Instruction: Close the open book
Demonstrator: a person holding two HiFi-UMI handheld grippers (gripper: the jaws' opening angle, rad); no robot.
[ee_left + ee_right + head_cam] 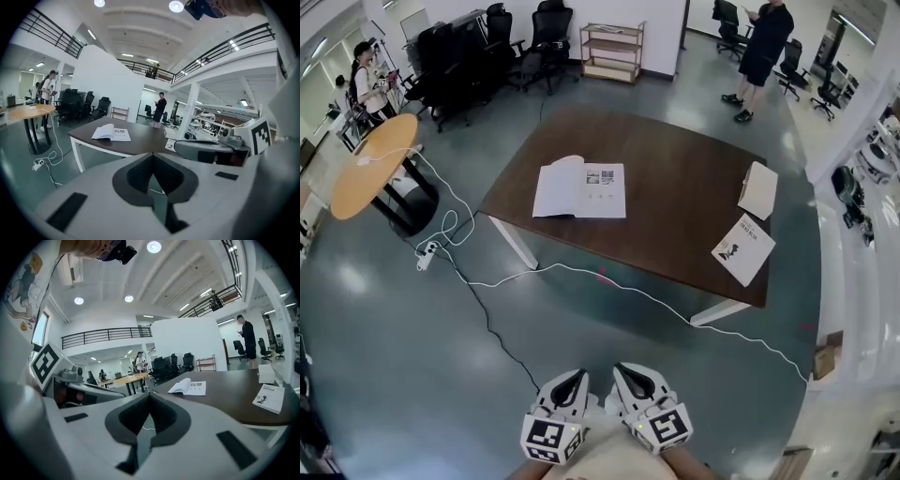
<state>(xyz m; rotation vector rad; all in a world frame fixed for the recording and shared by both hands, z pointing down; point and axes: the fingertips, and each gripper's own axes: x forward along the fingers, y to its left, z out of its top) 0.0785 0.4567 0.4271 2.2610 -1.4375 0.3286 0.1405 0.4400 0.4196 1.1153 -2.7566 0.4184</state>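
An open book [579, 190] with white pages lies flat on the left part of a dark brown table [675, 202]; it also shows as the book [111, 133] in the left gripper view and the book [187, 387] in the right gripper view. Both grippers are held close to the body, far short of the table. My left gripper [574, 380] is shut with nothing in it, its jaws meeting tip to tip [153, 154]. My right gripper [623, 373] is shut and empty too [149, 394]. The two sit side by side.
A closed booklet [743, 248] and a pale book [758, 189] lie at the table's right end. A white cable [609, 281] and a black one trail over the floor in front. A round orange table [375, 164] stands left; office chairs, a shelf and people stand beyond.
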